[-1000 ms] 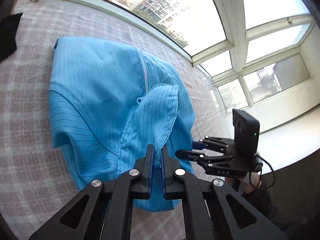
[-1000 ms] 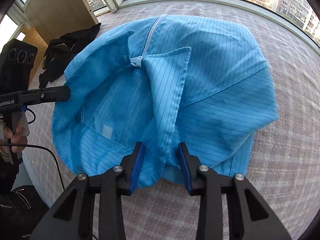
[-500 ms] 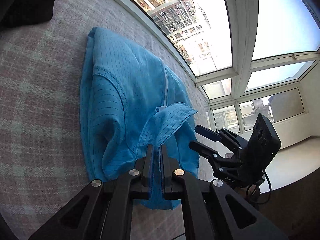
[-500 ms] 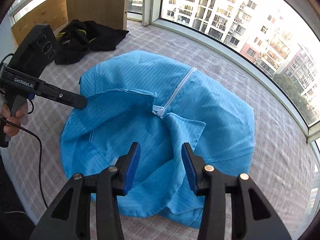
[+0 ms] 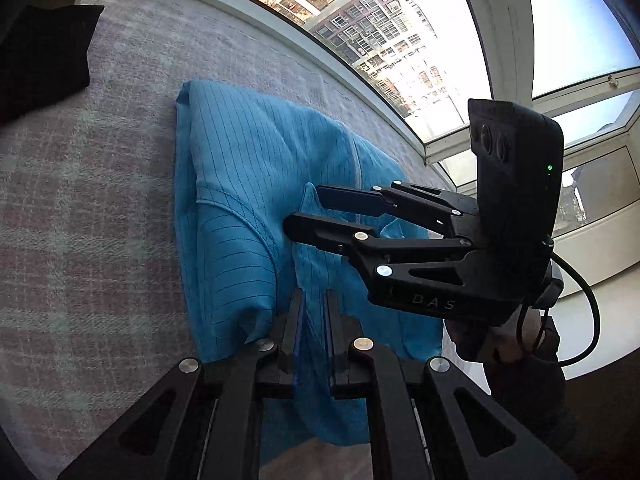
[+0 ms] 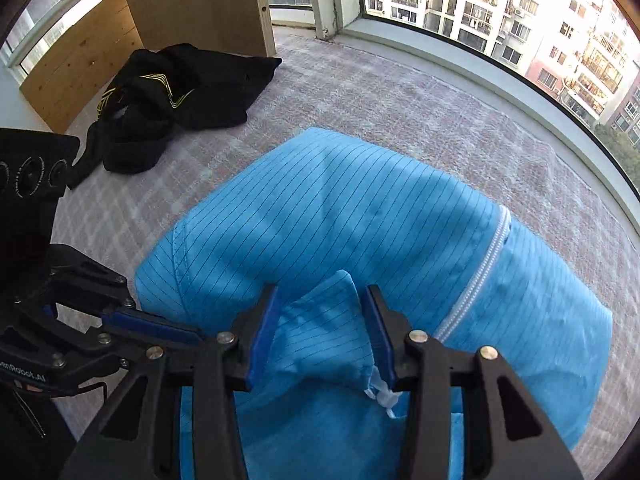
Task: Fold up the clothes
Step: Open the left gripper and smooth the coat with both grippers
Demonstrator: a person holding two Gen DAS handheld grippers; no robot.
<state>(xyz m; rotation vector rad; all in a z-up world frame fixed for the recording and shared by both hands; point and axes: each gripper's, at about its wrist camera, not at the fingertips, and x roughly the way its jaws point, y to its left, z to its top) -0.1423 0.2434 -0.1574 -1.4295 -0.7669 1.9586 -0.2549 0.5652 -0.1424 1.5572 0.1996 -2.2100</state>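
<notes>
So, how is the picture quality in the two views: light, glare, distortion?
Left wrist view: the window is overexposed, the left gripper is dark against it, and the sill bends from fisheye. Right wrist view: even daylight, the blue garment is sharp with clear stripes, the buildings outside are pale, and the corners are black from the lens.

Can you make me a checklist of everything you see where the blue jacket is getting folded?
Surface: pink-grey checked blanket, no bare patch hidden.
Job's things: blue pinstriped zip-up jacket, bunched, white zipper showing.
Clutter: crumpled black garment with yellow stripes, apart from the jacket.
Grippers: left gripper shut on jacket fabric; right gripper open, a fold between its fingers.
Cables: black cable on right gripper.
Surroundings: curved window, apartment blocks outside; wooden panel.
</notes>
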